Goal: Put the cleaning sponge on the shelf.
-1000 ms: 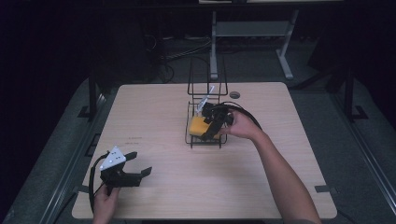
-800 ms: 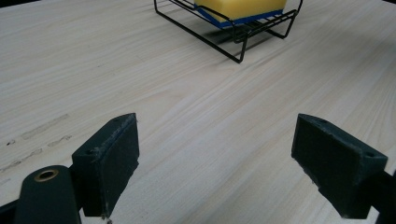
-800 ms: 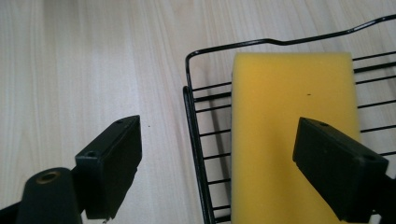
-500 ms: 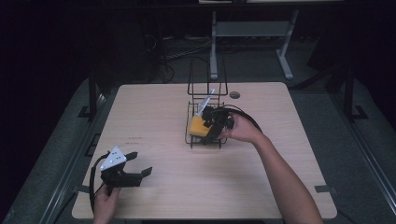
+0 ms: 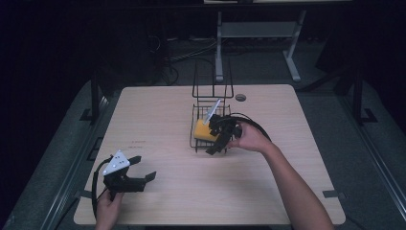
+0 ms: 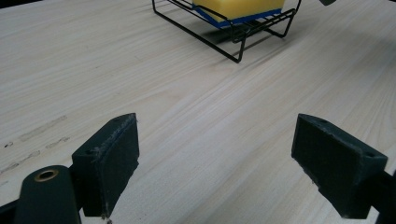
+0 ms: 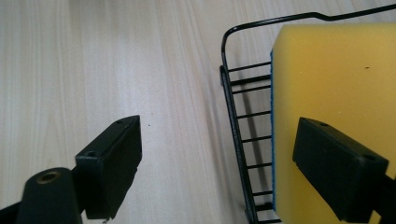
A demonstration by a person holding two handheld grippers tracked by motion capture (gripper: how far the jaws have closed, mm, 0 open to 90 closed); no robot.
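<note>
- The sponge (image 5: pixel 202 130), yellow with a blue underside, lies flat in the black wire rack (image 5: pixel 210 125) near the middle of the counter (image 5: pixel 287 182).
- The right tool (image 5: pixel 214 143) hangs over the rack's near rim with its jaws spread wide and nothing between them. In the right gripper view one jaw sits above the sponge (image 7: pixel 327 93) and the other over bare counter, with the rack's edge wire (image 7: pixel 233 135) between them.
- The left tool (image 5: pixel 143 170) rests low at the counter's near left corner, well apart from the rack. Its jaws are also wide open and hold nothing; the left gripper view looks across the wood toward the rack (image 6: pixel 233 42).
- The sponge is probably light and soft, so it should squash under a pinch and spring back. A slip is unlikely, since the foam looks grippy.
- The best hold is likely across its two long sides, with both jaws inside the rack walls, closing gently so it does not fold.
- The rack is stiff but probably light, and it could shift or tip if a jaw catches a wire.
</note>
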